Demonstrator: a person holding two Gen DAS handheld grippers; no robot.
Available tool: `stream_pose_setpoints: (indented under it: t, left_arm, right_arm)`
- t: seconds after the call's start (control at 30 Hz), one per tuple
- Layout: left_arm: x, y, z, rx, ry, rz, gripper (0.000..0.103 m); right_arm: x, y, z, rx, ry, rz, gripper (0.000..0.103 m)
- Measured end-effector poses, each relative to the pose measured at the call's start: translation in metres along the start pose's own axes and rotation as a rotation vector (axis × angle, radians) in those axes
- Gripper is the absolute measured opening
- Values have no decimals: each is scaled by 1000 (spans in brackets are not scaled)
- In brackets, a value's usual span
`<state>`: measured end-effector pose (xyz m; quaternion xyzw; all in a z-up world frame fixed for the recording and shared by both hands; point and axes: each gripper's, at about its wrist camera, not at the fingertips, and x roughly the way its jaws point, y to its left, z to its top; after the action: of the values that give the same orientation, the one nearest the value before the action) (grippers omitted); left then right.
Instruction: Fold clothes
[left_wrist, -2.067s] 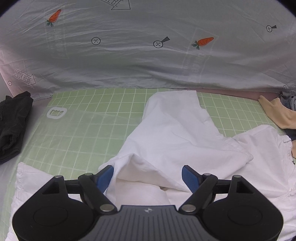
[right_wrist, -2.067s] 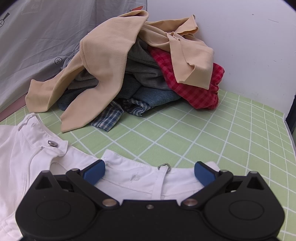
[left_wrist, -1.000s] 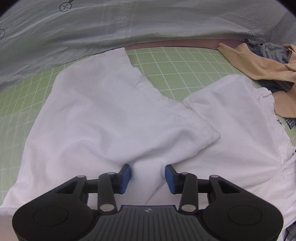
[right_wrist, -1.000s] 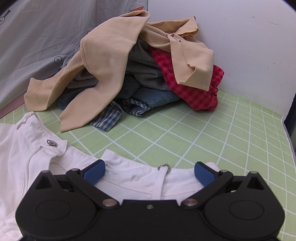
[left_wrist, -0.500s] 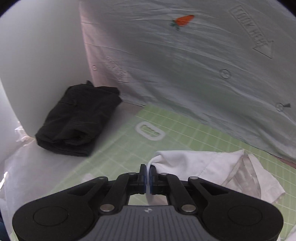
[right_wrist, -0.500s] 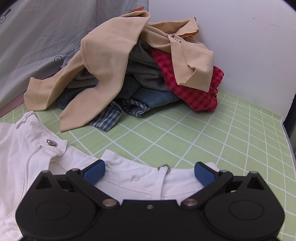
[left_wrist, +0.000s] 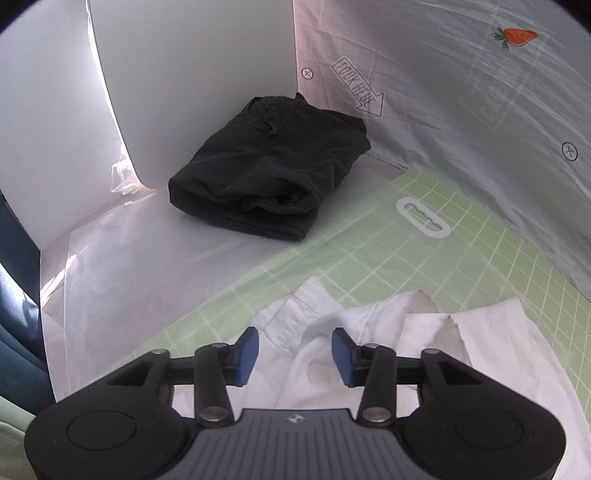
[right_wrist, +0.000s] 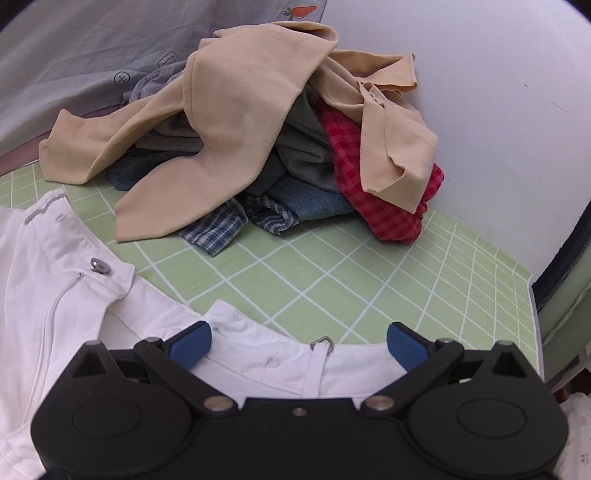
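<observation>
White trousers (left_wrist: 491, 350) lie across the green grid mat (left_wrist: 424, 258) on the bench, legs bunched near a folded black garment (left_wrist: 266, 173), waistband (right_wrist: 280, 354) near the heap of unfolded clothes (right_wrist: 255, 122). Left tool (left_wrist: 294, 354), its jaws just opened, stands over a raised crease, pads clear of cloth. Right tool (right_wrist: 298, 345) hangs wide over the waistband, gripping nothing. Good practice now: flatten that bunched fabric and square the edges before the next fold.
</observation>
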<state>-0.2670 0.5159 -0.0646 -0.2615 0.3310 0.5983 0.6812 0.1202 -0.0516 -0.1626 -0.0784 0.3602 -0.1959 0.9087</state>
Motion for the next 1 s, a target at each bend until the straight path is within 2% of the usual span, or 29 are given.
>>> stream_pose_setpoints:
  t: [0.07, 0.13, 0.2, 0.27, 0.37, 0.47, 0.57, 0.67, 0.83, 1.0]
  left_arm:
    - [-6, -1, 8, -5, -65, 30, 64]
    - [-10, -3, 14, 9, -101, 15, 66]
    - [-10, -10, 17, 53, -98, -66, 70]
    - [-11, -24, 11, 104, -75, -130, 70]
    - [-19, -52, -6, 194, -55, -221, 74]
    - [-29, -80, -25, 285, -44, -315, 82]
    - [-29, -109, -41, 395, -19, -405, 84]
    - [-25, -136, -54, 492, 9, -477, 85]
    - [0, -167, -65, 571, 81, -492, 86]
    - [31, -183, -69, 593, 146, -466, 86]
  right_arm:
    - [-12, 7, 7, -29, -40, 6, 102]
    - [-29, 13, 13, -33, -100, 32, 103]
    - [-39, 18, 19, -11, -91, 118, 103]
    - [-44, 25, 18, 30, -30, 220, 103]
    - [-44, 43, 4, 64, 71, 304, 103]
    - [-45, 62, -19, 74, 165, 289, 103]
    - [-59, 74, -37, 32, 92, 237, 103]
    - [-62, 75, -46, 37, 23, 227, 103]
    - [-67, 75, -58, 37, -73, 226, 103]
    - [-69, 81, -59, 15, -90, 196, 103]
